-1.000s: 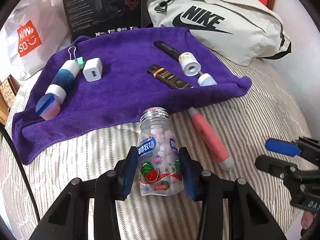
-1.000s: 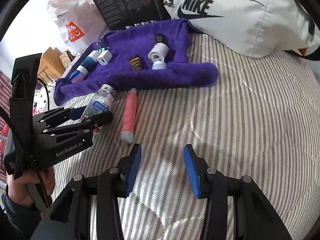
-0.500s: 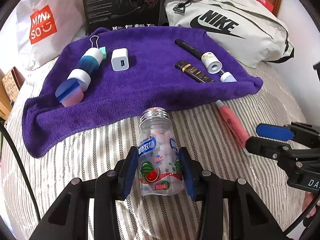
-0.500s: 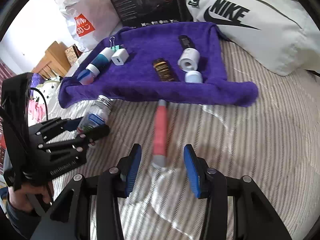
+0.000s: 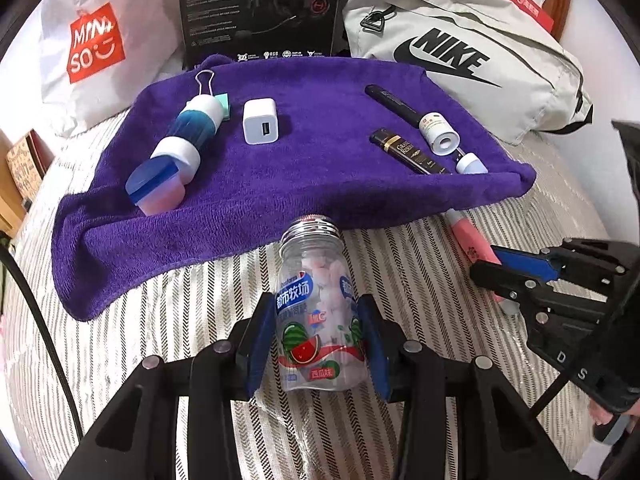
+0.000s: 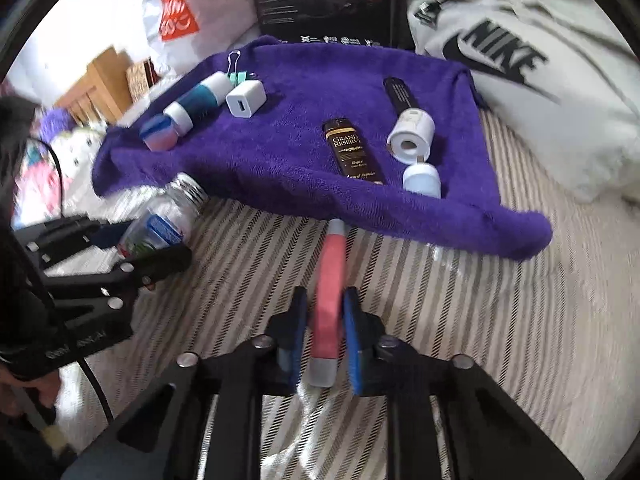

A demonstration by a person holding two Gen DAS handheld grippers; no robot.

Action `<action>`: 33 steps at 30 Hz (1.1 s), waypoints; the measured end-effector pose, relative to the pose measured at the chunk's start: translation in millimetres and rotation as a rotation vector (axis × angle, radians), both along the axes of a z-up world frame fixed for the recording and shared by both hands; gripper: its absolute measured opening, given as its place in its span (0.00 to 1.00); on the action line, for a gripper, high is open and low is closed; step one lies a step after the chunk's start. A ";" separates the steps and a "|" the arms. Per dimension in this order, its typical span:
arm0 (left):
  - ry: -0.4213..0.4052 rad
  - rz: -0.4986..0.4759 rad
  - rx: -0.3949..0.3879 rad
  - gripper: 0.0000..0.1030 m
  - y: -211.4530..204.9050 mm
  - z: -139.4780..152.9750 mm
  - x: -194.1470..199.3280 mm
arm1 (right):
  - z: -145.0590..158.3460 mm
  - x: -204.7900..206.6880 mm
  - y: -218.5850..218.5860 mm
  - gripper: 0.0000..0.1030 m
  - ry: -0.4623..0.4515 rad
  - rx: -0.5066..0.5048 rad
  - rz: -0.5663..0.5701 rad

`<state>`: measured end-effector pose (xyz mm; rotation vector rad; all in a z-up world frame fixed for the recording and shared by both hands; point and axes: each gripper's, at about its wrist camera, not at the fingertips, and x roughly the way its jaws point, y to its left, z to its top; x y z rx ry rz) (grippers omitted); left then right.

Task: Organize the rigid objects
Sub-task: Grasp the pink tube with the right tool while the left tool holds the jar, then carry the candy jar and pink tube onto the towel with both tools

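Observation:
My left gripper (image 5: 316, 340) is shut on a clear candy bottle (image 5: 316, 312) with a watermelon label, held over the striped bedding just short of the purple towel (image 5: 304, 184). The bottle also shows in the right wrist view (image 6: 160, 224). My right gripper (image 6: 326, 328) has its blue pads close around a pink tube (image 6: 330, 276) lying on the bedding, its tip at the towel's front edge. The pink tube (image 5: 472, 246) and the right gripper (image 5: 508, 268) also show in the left wrist view.
On the towel lie a blue-white tube (image 5: 192, 132), a white charger (image 5: 260, 126), a binder clip (image 5: 206, 80), a dark bar (image 5: 408, 152), a black pen (image 5: 394, 100), a white roll (image 5: 438, 132) and a small cap (image 5: 470, 164). A Nike bag (image 5: 460, 48), black box (image 5: 260, 8) and Miniso bag (image 5: 92, 40) stand behind.
My right gripper moved forward and left over the pink tube and its jaws closed around it. My left gripper kept hold of the candy bottle and shifted slightly.

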<state>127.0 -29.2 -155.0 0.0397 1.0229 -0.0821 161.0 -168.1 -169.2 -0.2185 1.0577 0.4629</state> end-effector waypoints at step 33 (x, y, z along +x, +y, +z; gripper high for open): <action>-0.042 0.032 -0.060 0.38 28.5 19.2 -10.3 | 21.7 -12.6 -22.2 0.11 0.025 0.076 0.023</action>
